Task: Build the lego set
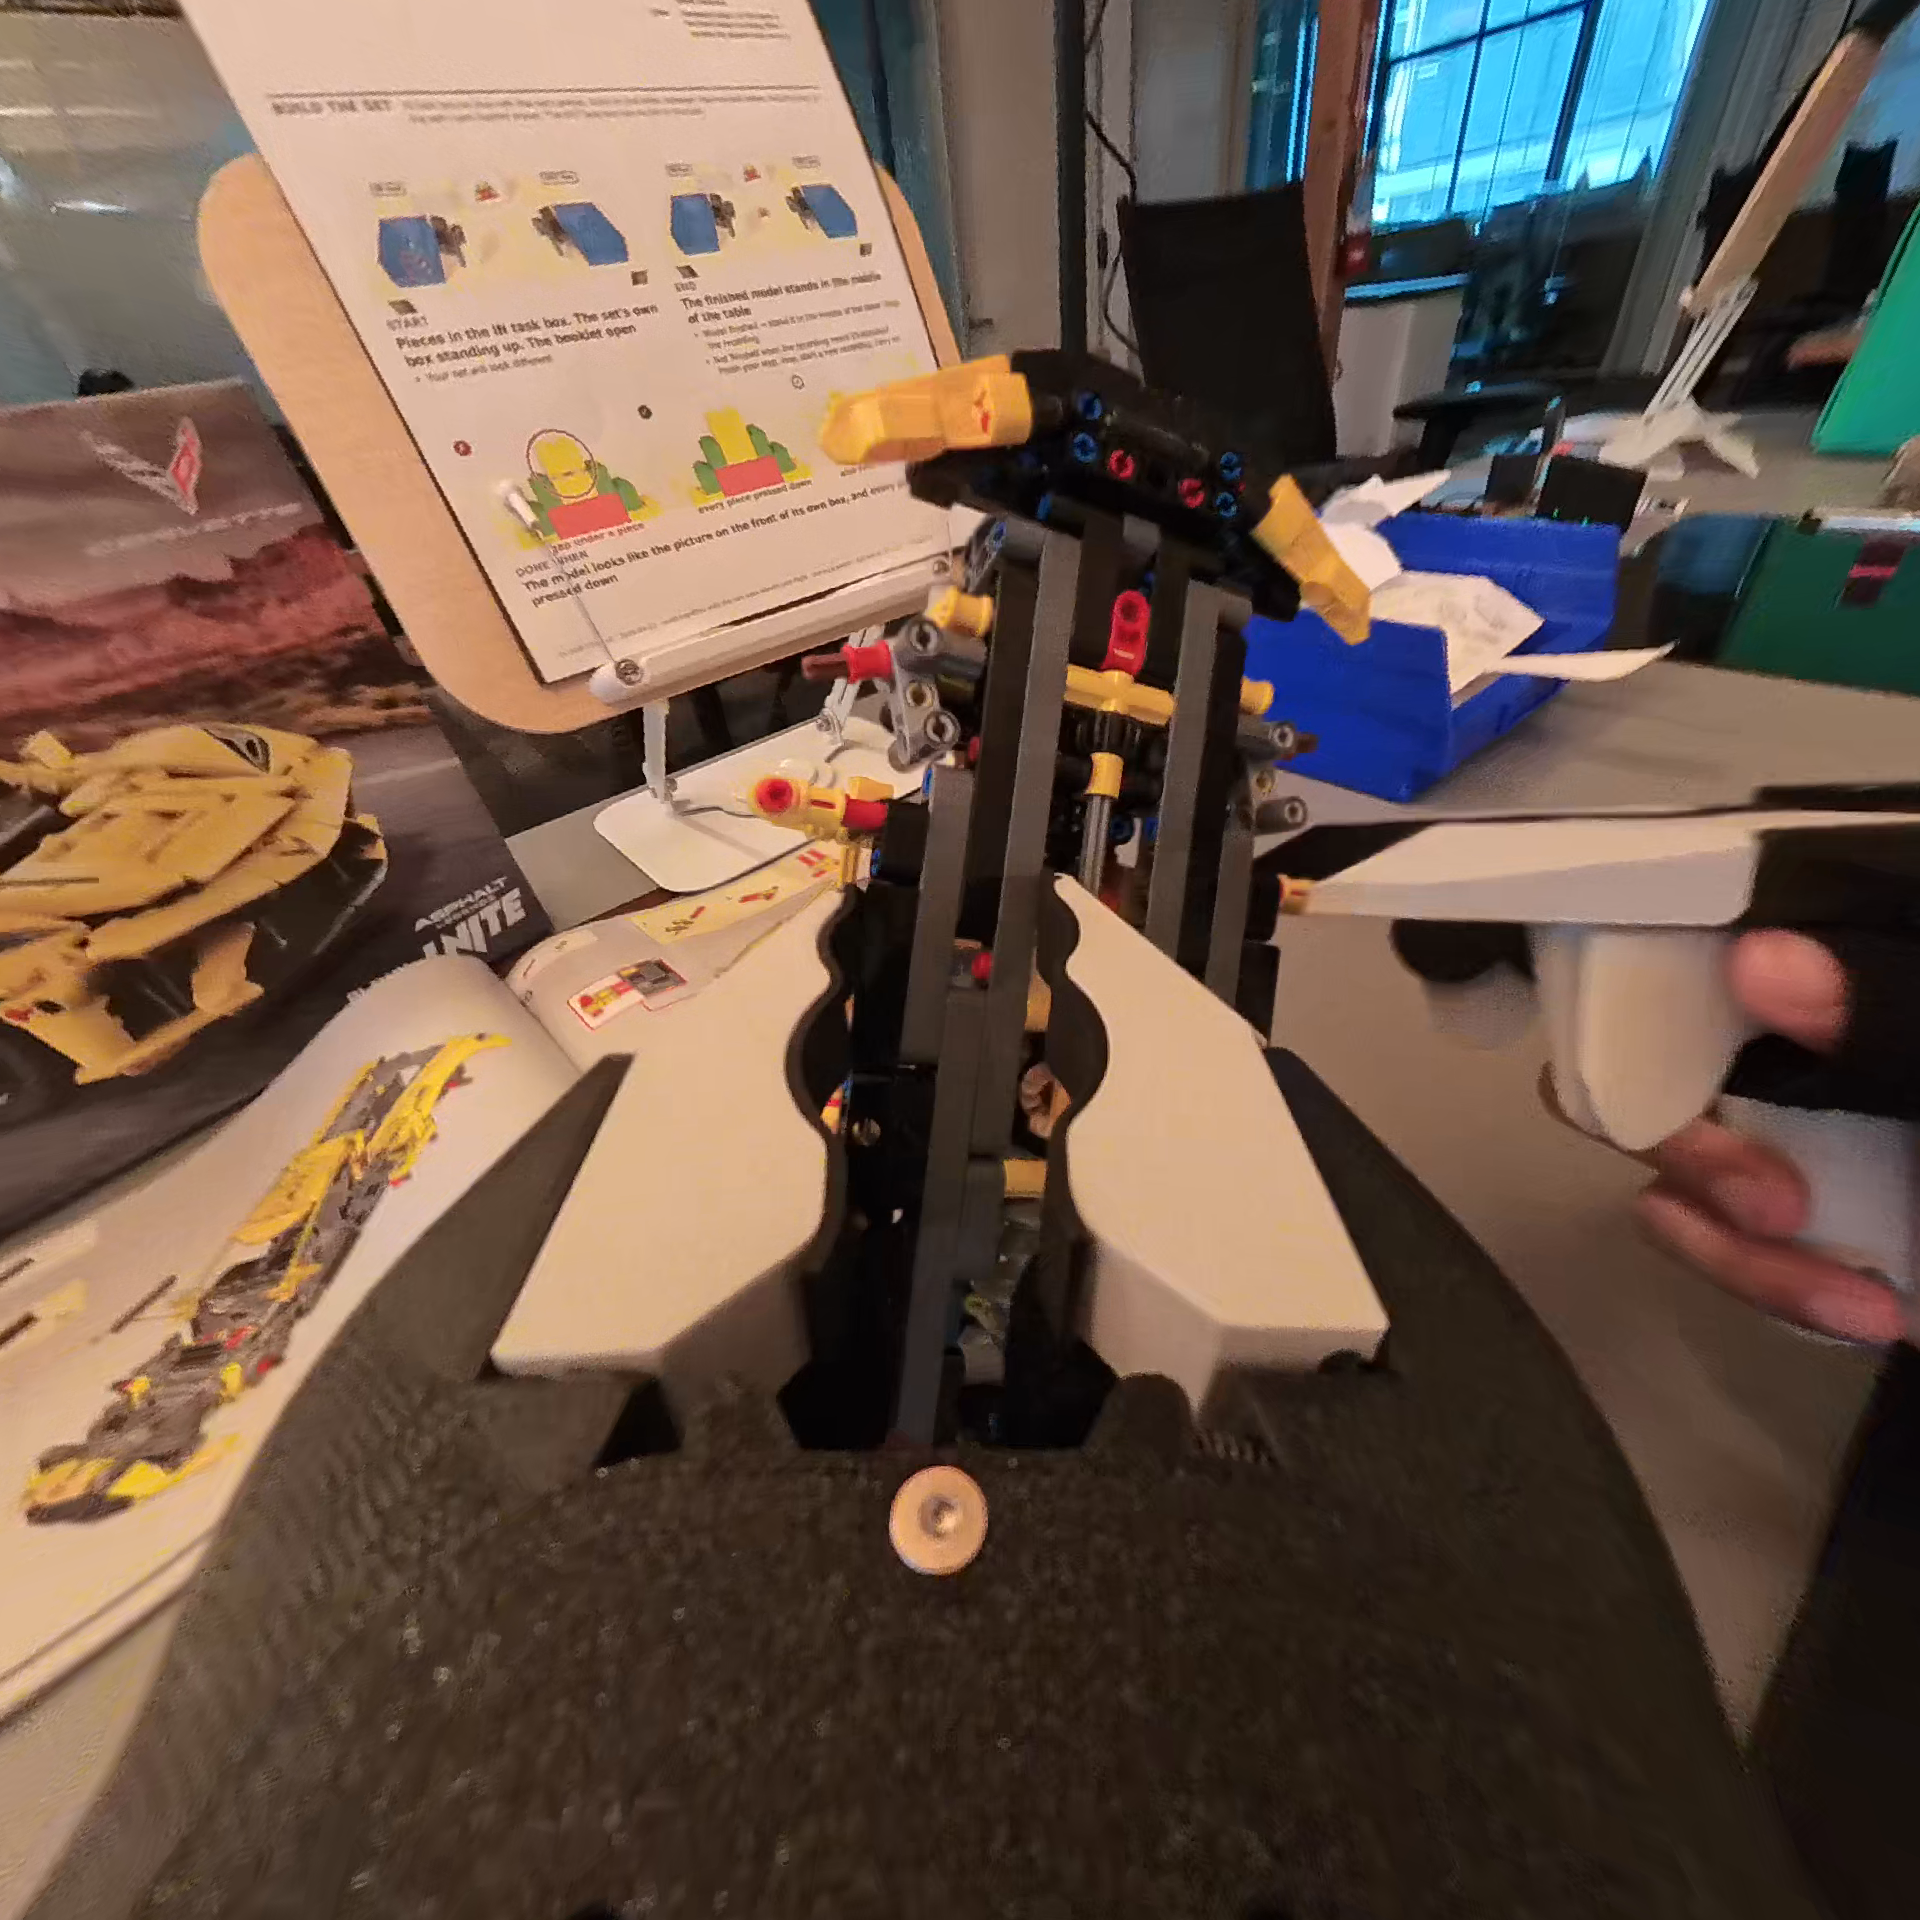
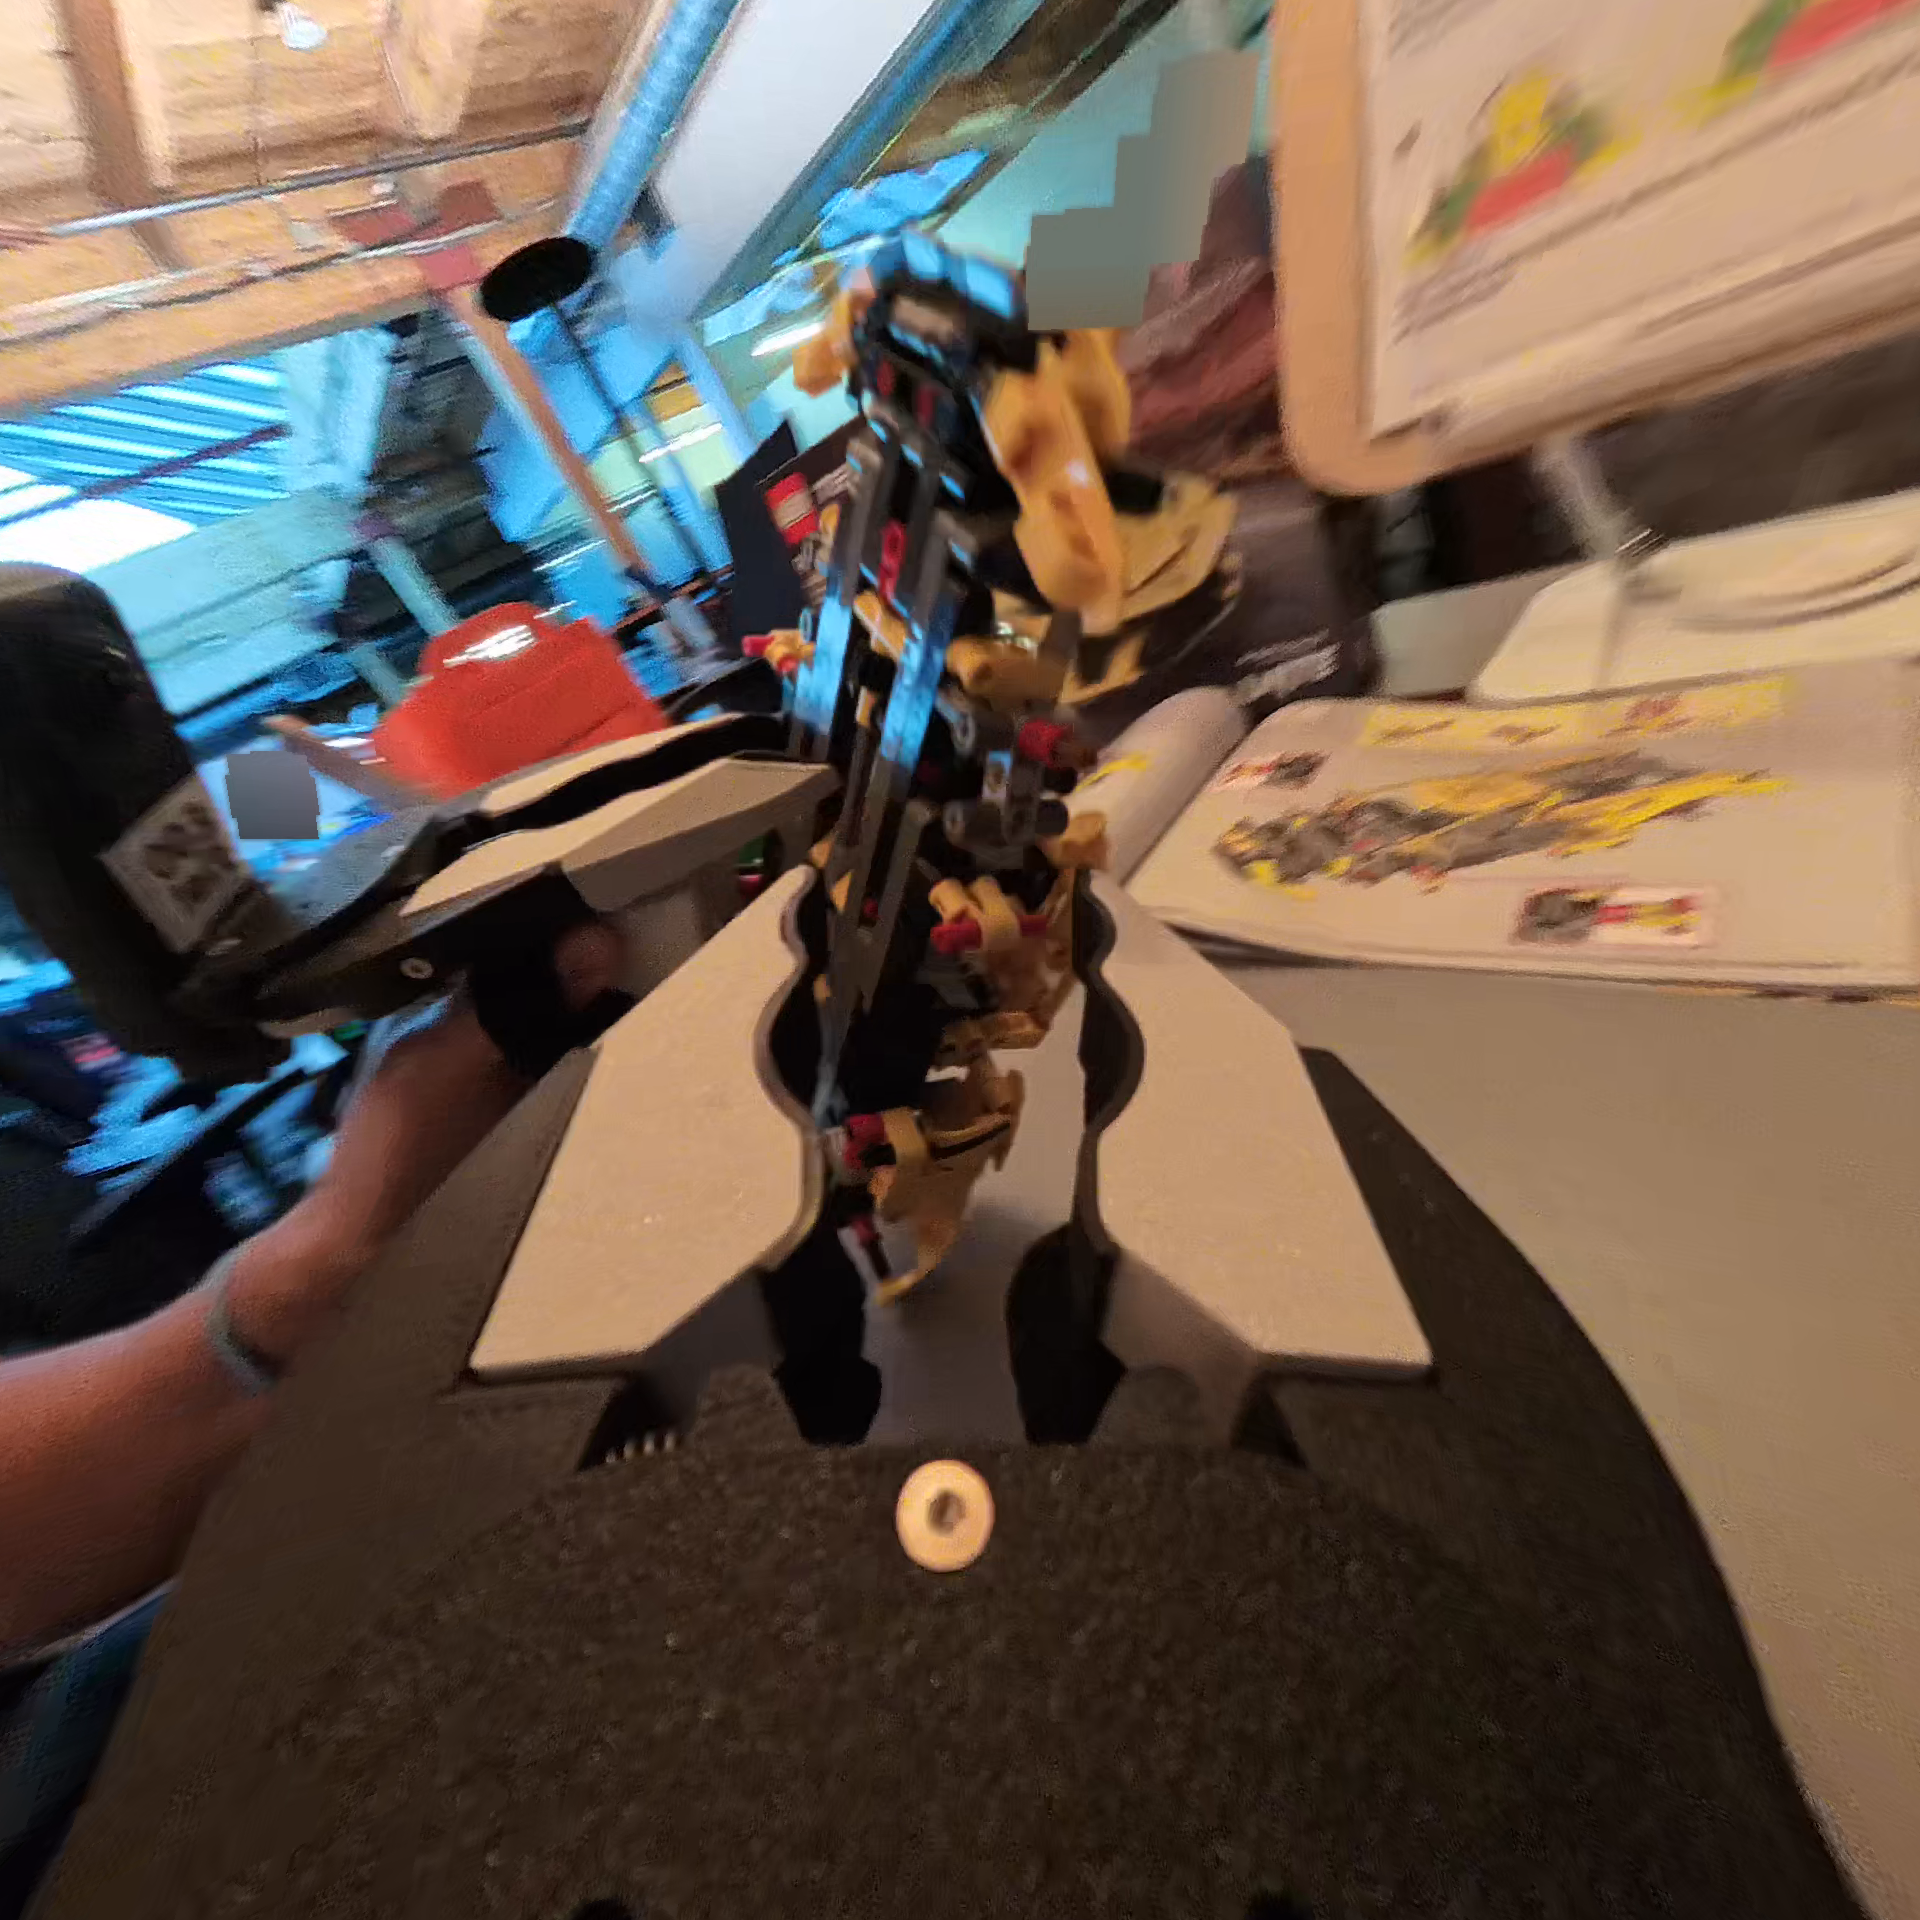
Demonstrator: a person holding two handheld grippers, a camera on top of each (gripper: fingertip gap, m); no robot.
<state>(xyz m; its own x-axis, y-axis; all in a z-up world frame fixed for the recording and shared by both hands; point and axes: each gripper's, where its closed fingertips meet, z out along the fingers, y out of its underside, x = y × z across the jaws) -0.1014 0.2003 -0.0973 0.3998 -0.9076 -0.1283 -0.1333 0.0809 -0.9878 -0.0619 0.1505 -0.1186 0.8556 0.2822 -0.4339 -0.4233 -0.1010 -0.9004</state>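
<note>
Left wrist view: left gripper [image 1: 951, 1049] clamped on half-built lego chassis [image 1: 1081, 665], held upright, projecting ahead beyond fingers. Open booklet [image 1: 312, 1174] lower left; right gripper [image 1: 1309, 891] at right, tip beside chassis.

Right wrist view: right gripper [image 2: 940, 1039] straddles same chassis [image 2: 935, 665]; fingers apart, contact unclear, motion-blurred. Left gripper [image 2: 800, 790] at left.

Risk: one-sided hold, tall model could twist, shed yellow panels.

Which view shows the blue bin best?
The left wrist view. The blue bin stands on the table behind the model, with white papers in it, sharp enough to see its front and side. The right wrist view does not show the bin: it faces the other way and is blurred.
</note>
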